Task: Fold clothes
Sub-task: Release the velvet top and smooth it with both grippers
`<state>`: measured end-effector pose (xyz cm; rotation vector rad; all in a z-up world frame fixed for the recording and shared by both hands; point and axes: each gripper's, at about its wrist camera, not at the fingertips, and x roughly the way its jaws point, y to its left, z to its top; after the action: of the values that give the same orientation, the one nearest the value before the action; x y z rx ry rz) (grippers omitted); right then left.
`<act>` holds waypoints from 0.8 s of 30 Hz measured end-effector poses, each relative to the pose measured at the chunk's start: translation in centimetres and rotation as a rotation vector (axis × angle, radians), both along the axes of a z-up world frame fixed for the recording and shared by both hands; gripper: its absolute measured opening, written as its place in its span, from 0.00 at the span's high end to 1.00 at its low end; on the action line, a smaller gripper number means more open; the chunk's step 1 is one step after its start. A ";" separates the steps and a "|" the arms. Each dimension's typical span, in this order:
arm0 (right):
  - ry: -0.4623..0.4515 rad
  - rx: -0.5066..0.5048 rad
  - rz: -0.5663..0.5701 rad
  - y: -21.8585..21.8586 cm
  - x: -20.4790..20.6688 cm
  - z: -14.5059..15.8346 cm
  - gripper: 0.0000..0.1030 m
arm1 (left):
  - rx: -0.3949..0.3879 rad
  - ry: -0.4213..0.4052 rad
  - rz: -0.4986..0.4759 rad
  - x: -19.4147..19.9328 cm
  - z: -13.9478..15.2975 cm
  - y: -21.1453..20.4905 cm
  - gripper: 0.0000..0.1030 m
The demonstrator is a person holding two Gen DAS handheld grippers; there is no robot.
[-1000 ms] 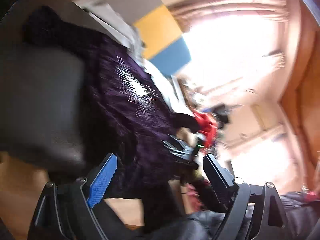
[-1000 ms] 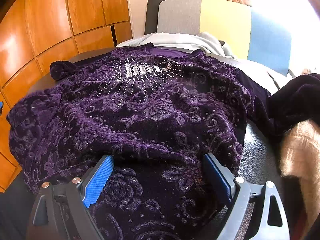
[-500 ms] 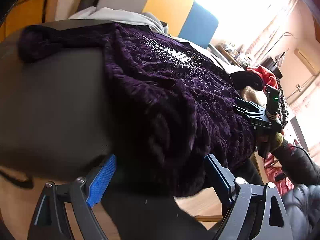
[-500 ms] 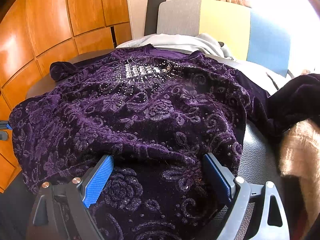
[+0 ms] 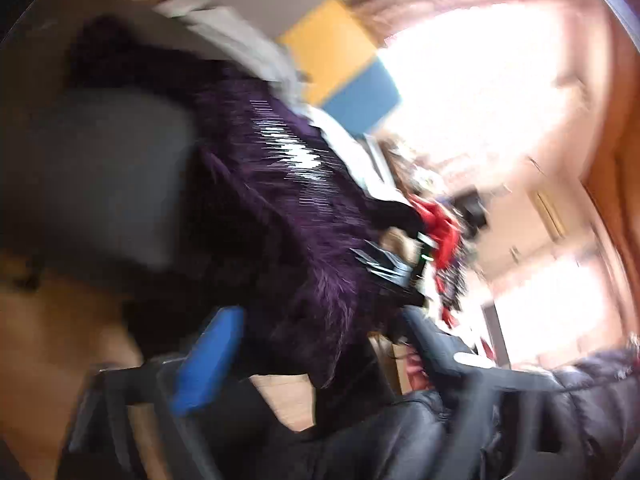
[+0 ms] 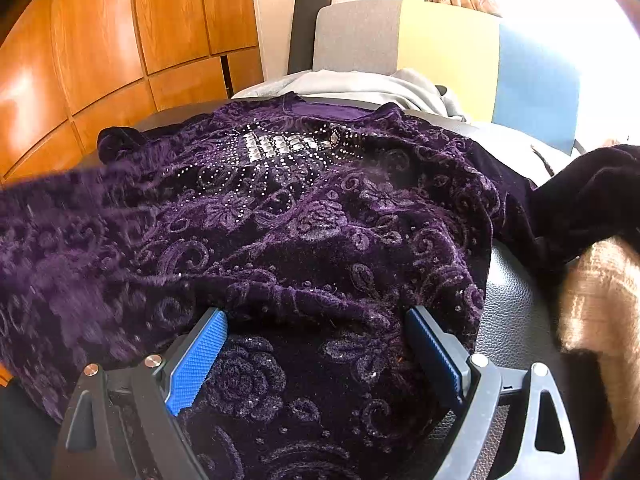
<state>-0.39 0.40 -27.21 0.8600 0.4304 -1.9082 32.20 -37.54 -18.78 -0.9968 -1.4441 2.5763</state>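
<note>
A purple velvet top [image 6: 320, 208] with a sequin panel at the chest lies spread on a dark leather table [image 6: 512, 312]. My right gripper [image 6: 316, 336] stands open over the hem nearest me, its blue pads [image 6: 196, 360] wide apart on a fold of fabric. The left wrist view is heavily blurred. There my left gripper [image 5: 320, 340] is open at the table's left edge, and the top's [image 5: 280, 200] hanging side lies between its fingers without being pinched. The right gripper [image 5: 372, 264] shows there as a dark shape on the far side.
A grey garment [image 6: 360, 84] lies behind the top, and a dark velvet piece [image 6: 592, 200] and a beige knit [image 6: 596, 300] lie on the right. A grey, yellow and blue chair back [image 6: 440, 40] stands behind the table. Wooden cabinet doors [image 6: 100, 48] line the left.
The left gripper swung in toward the top's side and back out again, still open. The top's left edge has lifted and blurs in the right wrist view. The right gripper kept still.
</note>
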 end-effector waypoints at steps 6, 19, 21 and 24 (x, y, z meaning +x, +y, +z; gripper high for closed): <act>0.003 0.001 -0.003 -0.1 0.1 0.0 0.10 | -0.046 -0.234 0.154 1.1 -4.8 -1.1 0.17; 0.008 0.058 -0.021 -0.5 0.2 0.5 0.11 | -0.426 -0.141 0.004 -13.7 -2.1 0.9 0.17; -0.012 0.091 -0.025 -0.4 0.5 1.5 0.18 | -0.439 -0.137 -0.025 -15.7 -2.2 1.0 0.17; -0.008 0.043 0.022 0.8 1.9 4.1 0.21 | -0.461 -0.145 -0.046 -17.8 -2.4 0.8 0.17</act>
<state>1.53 1.19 -23.10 0.8872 0.4761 -1.8804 14.43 -36.74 -21.19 -1.2645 -0.8408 2.9219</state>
